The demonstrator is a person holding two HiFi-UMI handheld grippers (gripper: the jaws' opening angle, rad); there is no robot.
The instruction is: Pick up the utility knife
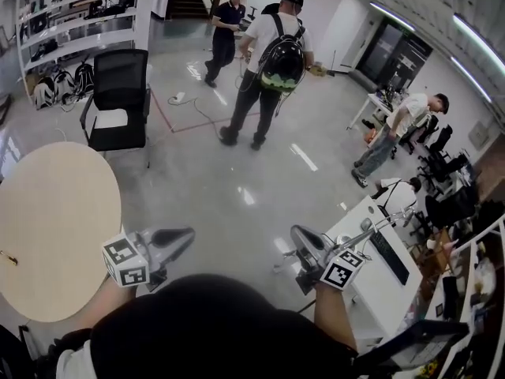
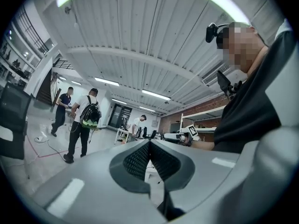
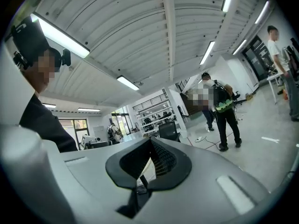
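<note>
One small dark-and-yellow thing (image 1: 8, 257) lies at the far left edge of the round table (image 1: 55, 227) in your head view. It is the only candidate for the utility knife, though it is too small there to be sure. Its long axis seems to run roughly across the picture, partly cut by the frame edge.

From that spot, your left gripper (image 1: 183, 236) is the nearer one. It sits just off the table's right rim, with most of the tabletop between it and the thing. It points away, out over the floor (image 1: 237, 172) toward the people standing there. In its own view the left gripper (image 2: 149, 143) has its jaws pressed together with nothing between them, and neither table nor knife shows.

Your right gripper (image 1: 300, 235) is farther off, well apart from the table and also aimed out at the room. Its own view shows the right gripper (image 3: 150, 141) with jaws likewise closed and empty.

By my judgement, you need to swing the left gripper round to the left, across the table, and open the jaws before reaching.
</note>
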